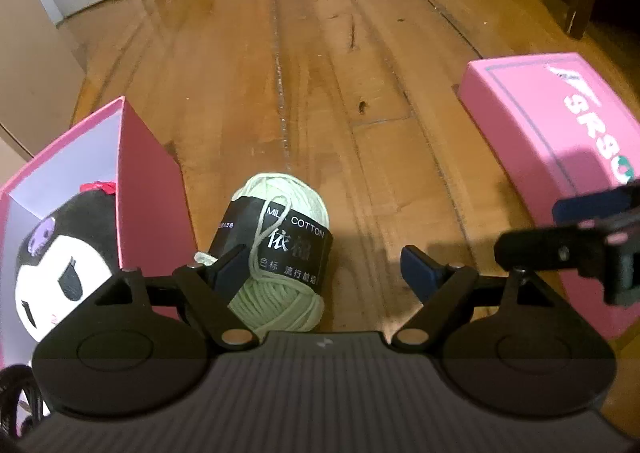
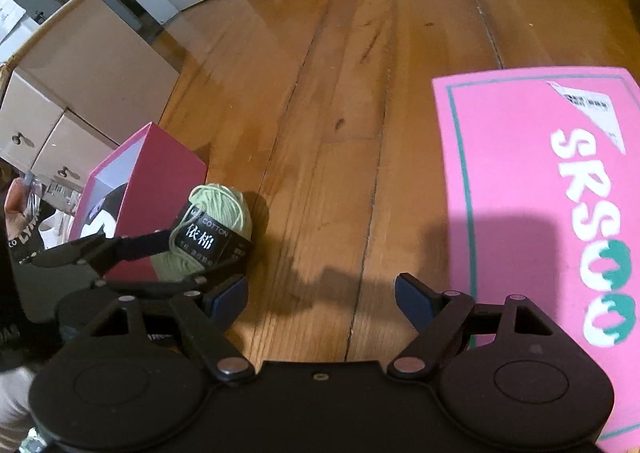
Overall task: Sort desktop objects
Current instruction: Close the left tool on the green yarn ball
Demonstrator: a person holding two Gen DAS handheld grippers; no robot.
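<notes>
The ball of pale green yarn (image 1: 280, 253) with its black paper band lies on the wooden bench (image 1: 320, 73), just beside the open pink box (image 1: 148, 189) that holds a black-and-white plush toy (image 1: 60, 265). The left tool (image 1: 324, 269) hangs over the yarn with its jaws spread; the left pad sits close against the band, the right pad well clear — nothing is grasped. Further right lies a flat pink lid (image 2: 532, 213) printed with white and green letters. The right tool (image 2: 320, 301) hovers over bare wood between yarn and lid, released and empty.
</notes>
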